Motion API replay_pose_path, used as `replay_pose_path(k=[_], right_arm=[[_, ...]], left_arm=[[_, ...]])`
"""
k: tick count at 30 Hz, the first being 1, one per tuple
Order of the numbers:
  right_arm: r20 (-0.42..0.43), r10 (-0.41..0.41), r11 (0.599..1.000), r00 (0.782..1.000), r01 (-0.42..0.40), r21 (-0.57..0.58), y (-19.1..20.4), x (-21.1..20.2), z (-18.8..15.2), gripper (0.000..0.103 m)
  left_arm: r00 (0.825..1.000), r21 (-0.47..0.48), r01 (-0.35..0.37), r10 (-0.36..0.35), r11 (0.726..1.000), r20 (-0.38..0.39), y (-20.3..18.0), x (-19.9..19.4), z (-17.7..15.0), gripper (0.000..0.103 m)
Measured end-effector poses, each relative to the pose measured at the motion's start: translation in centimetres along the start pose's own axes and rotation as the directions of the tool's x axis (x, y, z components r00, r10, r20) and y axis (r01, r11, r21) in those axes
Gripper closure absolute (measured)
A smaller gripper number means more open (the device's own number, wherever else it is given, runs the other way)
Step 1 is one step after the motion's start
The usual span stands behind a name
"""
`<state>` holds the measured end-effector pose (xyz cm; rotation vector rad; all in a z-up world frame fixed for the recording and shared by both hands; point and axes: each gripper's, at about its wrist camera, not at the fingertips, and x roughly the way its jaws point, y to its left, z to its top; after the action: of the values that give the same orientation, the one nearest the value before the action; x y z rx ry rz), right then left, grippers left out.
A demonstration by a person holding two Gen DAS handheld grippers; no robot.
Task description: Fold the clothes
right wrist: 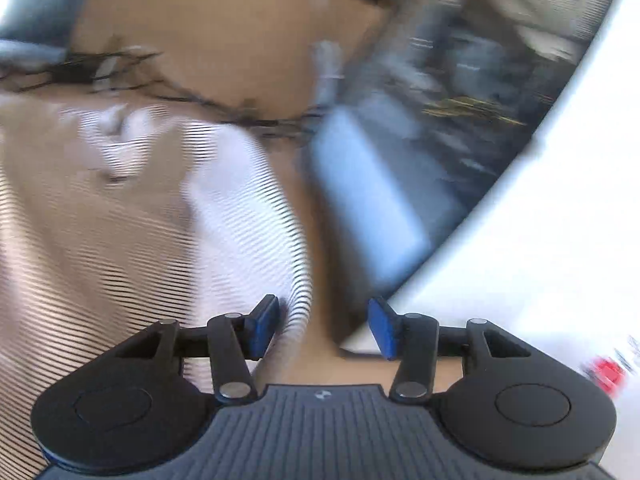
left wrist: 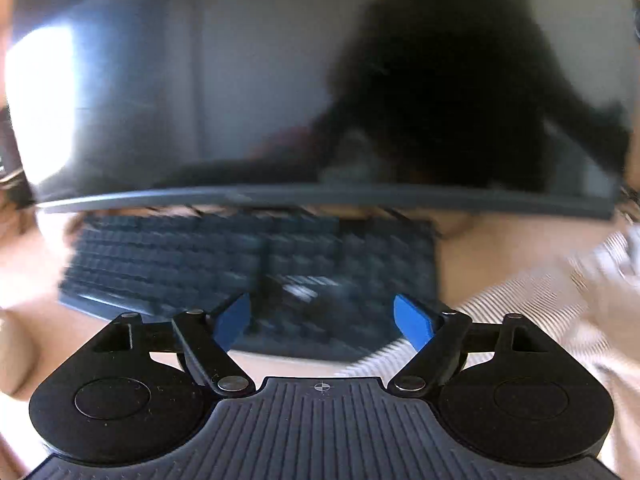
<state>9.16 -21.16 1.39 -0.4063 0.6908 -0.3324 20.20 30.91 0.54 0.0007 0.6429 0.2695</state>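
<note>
Light wooden desk (left wrist: 492, 248) under a wide dark monitor (left wrist: 280, 80), both views motion-blurred; black keyboard (left wrist: 248, 264) below the screen; thin-striped white fabric garment (right wrist: 132, 216) spread, rumpled, across the desk right of the keyboard; left gripper (left wrist: 322, 320) above the keyboard, fingers released, empty; right gripper (right wrist: 322, 328) at the garment's edge, fingers parted, grasping nothing. Judgement: pinch a single layer at an edge, lifting slowly so the cloth stays flat.

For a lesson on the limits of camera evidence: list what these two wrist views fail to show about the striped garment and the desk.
- Striped garment: right wrist view, motion blur hides its type and folds.
- Same garment: left wrist view, cut off by the right edge.
- Keyboard: left wrist view, key legends blurred.
- Monitor: only dark reflections.
- Clutter right of the garment: smeared, unidentifiable.
</note>
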Motion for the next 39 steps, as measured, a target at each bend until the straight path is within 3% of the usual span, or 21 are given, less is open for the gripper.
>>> replay_pose_path(k=[2,4,6,7,9,13,16,17,18,20,22,24,25,34,39], right_arm=[[-0.010,0.006,0.996,1.000,-0.005,0.085,-2.2,-0.8,-0.6,0.043],[-0.014,0.113,0.969,0.994,-0.107,0.221,-4.8,-1.4,-1.5,0.035],[-0.008,0.244,0.902,0.970,-0.224,0.370,-7.3,-1.8,-2.8,0.035],[-0.012,0.326,0.845,0.945,-0.286,0.452,-8.3,-1.5,-3.6,0.035],[-0.020,0.429,0.738,0.903,-0.338,0.584,-9.5,-0.4,-5.2,0.035],[-0.042,0.517,0.552,0.855,-0.296,0.779,-9.8,2.1,-8.6,0.036],[0.011,0.575,0.376,0.818,-0.277,0.884,-9.9,3.9,-10.5,0.048],[0.034,0.587,0.332,0.809,-0.278,0.901,-9.7,4.3,-10.7,0.059],[0.043,0.594,0.316,0.804,-0.282,0.906,-9.6,4.7,-10.5,0.083],[0.063,0.583,0.360,0.810,-0.327,0.874,-9.8,4.5,-8.9,0.091],[0.119,0.528,0.458,0.841,-0.400,0.794,-11.1,2.7,-5.2,0.095],[0.236,0.448,0.529,0.862,-0.468,0.707,-13.5,-0.1,-0.9,0.100],[0.301,0.406,0.563,0.863,-0.496,0.661,-14.8,-1.7,1.3,0.100],[0.474,0.395,0.731,0.787,-0.582,0.356,-13.5,-3.6,14.5,0.100],[0.429,0.507,0.715,0.747,-0.643,0.274,-7.5,-1.1,18.1,0.100]], left_arm=[[0.999,-0.054,0.022,-0.024,0.998,-0.024,1.5,-0.2,0.5,0.010],[0.991,-0.076,0.110,-0.115,0.991,-0.063,0.7,-1.0,-0.1,0.009],[0.968,-0.091,0.218,-0.228,0.972,-0.106,-0.9,-1.9,-1.0,0.008],[0.951,-0.100,0.271,-0.283,0.957,-0.127,-1.7,-2.3,-1.5,0.008],[0.906,-0.122,0.374,-0.390,0.920,-0.166,-3.3,-3.2,-2.4,0.007],[0.776,-0.133,0.566,-0.580,0.814,-0.247,-9.9,-4.7,-4.6,0.005],[0.686,-0.110,0.661,-0.658,0.742,-0.310,-14.8,-4.8,-5.7,0.004],[0.669,-0.095,0.679,-0.667,0.728,-0.327,-16.1,-5.1,-6.0,0.004],[0.662,-0.083,0.685,-0.666,0.724,-0.344,-17.3,-4.9,-6.2,0.004],[0.659,-0.074,0.680,-0.652,0.730,-0.376,-18.8,-4.4,-6.8,0.004],[0.658,-0.085,0.666,-0.638,0.741,-0.401,-19.4,-4.4,-7.5,0.003],[0.661,-0.084,0.658,-0.628,0.748,-0.410,-19.5,-4.4,-7.9,0.002],[0.664,-0.080,0.655,-0.624,0.751,-0.412,-19.5,-4.5,-8.1,0.002],[0.689,-0.042,0.642,-0.600,0.766,-0.406,-18.8,-5.5,-9.2,0.000],[0.695,-0.051,0.638,-0.603,0.768,-0.393,-18.6,-5.7,-9.5,0.000]])
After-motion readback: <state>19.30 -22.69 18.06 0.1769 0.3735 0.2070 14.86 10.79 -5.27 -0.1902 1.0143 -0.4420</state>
